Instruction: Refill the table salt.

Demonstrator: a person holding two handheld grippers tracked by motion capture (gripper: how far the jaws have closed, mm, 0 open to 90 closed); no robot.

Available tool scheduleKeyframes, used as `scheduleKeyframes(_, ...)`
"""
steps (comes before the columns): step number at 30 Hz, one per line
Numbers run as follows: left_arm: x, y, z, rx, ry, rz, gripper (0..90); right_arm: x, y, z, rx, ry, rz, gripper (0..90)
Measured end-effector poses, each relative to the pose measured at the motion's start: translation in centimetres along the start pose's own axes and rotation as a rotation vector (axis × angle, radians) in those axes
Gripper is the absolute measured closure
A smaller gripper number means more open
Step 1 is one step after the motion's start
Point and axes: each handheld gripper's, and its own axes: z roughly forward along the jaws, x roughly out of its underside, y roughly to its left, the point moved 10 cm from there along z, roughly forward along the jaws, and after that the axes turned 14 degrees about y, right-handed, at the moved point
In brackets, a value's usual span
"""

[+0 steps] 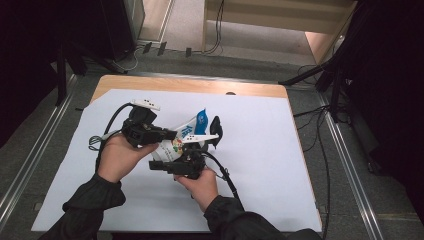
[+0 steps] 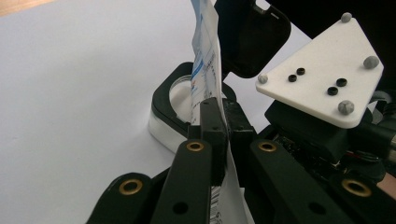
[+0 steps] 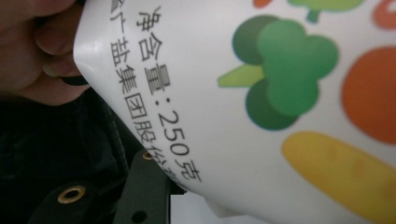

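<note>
A white pouch (image 1: 186, 133) with a blue top and printed vegetables hangs above the table between both grippers. My left gripper (image 1: 171, 135) comes in from the left, shut on the pouch's thin side edge (image 2: 205, 70); the left gripper view shows both pads (image 2: 212, 123) pinching it. My right gripper (image 1: 162, 162) is at the pouch's lower end, pointing left. In the right gripper view the pouch (image 3: 261, 116) is very close, resting against one black finger (image 3: 144, 182), while the other finger is hidden. The right gripper's white plate (image 2: 322, 70) is close beside my left jaws.
A small black-rimmed container (image 2: 163, 109) with its black lid (image 1: 216, 131) raised stands on the white sheet (image 1: 260, 150) just beyond the pouch. The sheet covers a wooden table (image 1: 190, 84). Cables and dark stands surround the table on the floor.
</note>
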Motion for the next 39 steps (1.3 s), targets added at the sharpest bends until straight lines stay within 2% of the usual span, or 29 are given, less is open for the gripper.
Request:
scheduleKeyframes(17,-0.12,0.03,0.28,0.022,-0.015,-0.015,87.9,-0.19,0.14,-0.29,-0.021,-0.004,0.015,68.7)
scheduleKeyframes(28,-0.20,-0.02,0.29,0.004,-0.014,-0.015,89.2,-0.19,0.11,-0.33,-0.004,-0.001,0.005,68.8)
scheduleKeyframes(33,-0.28,-0.17,0.33,-0.037,-0.006,0.007,89.3,-0.14,0.05,-0.25,-0.004,0.001,0.009,68.2)
scheduleKeyframes(39,-0.34,-0.16,0.20,-0.027,-0.007,0.002,89.6,-0.18,0.07,-0.15,0.017,-0.004,-0.008,65.1)
